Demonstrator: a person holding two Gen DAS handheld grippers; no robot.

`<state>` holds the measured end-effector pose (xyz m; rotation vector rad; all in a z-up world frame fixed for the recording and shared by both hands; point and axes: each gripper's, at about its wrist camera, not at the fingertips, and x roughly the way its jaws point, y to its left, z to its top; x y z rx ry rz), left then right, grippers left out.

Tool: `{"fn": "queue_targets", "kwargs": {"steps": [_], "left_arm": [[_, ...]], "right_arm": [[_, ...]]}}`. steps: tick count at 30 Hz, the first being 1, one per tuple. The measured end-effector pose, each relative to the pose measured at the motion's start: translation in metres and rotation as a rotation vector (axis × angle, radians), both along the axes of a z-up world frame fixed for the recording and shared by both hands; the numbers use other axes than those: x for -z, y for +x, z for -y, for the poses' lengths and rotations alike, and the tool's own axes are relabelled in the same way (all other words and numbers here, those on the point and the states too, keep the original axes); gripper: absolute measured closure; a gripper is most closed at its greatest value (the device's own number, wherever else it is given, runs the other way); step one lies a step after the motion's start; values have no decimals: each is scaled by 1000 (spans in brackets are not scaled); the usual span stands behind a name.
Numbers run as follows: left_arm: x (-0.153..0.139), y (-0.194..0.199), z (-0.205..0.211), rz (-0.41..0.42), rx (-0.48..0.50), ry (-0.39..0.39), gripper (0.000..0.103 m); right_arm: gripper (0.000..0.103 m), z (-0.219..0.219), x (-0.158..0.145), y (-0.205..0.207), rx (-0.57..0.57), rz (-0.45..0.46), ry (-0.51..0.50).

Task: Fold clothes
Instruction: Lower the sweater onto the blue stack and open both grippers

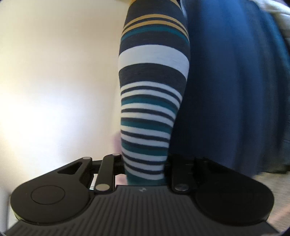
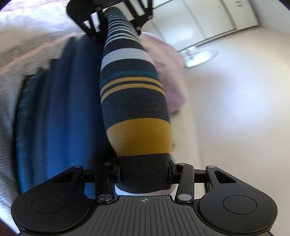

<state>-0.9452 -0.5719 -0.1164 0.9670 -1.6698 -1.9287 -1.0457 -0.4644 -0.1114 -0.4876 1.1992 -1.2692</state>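
A long striped sock (image 1: 152, 101), banded in dark grey, white, teal and yellow, is stretched between both grippers in the air. My left gripper (image 1: 145, 174) is shut on its teal-and-white striped end. My right gripper (image 2: 145, 177) is shut on its dark grey end, just past a wide yellow band (image 2: 139, 136). In the right wrist view the sock (image 2: 130, 87) runs up to the left gripper (image 2: 110, 14) at the top of the frame. The fingertips of both grippers are hidden by the fabric.
A dark blue cloth (image 1: 235, 90) hangs or lies beside the sock, also in the right wrist view (image 2: 59, 112). A pale pink cloth (image 2: 168, 72) shows behind the sock. A cream wall (image 1: 59, 81), a ceiling light (image 2: 199, 57) and white cupboard doors (image 2: 208, 20) fill the background.
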Motion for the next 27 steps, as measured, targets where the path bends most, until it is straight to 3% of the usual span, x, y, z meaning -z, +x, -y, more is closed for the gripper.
{"fn": "queue_targets", "kwargs": {"steps": [2,7,13,17,22,25,27], "left_arm": [[-4,-8,2,-51,13,-17,82],[30,-1,-2,61,17,70,83],[34,6,-4,38,-35,97,84],[32,2,-5,45,-19,87,84],[14,30,-9,48,-44,127,74],[3,47,-12,49,-62,153,67],[-8,60,-12,43,-85,190,63]], "right_arm": [[62,-6,-8,-5,33,7,-47],[62,-29,25,-2,42,-21,46],[60,-41,12,-7,8,-37,36],[55,-51,16,-12,30,-88,48],[50,-60,15,-2,50,-105,57],[47,-71,7,2,92,-67,70],[47,-82,-10,1,138,16,82]]}}
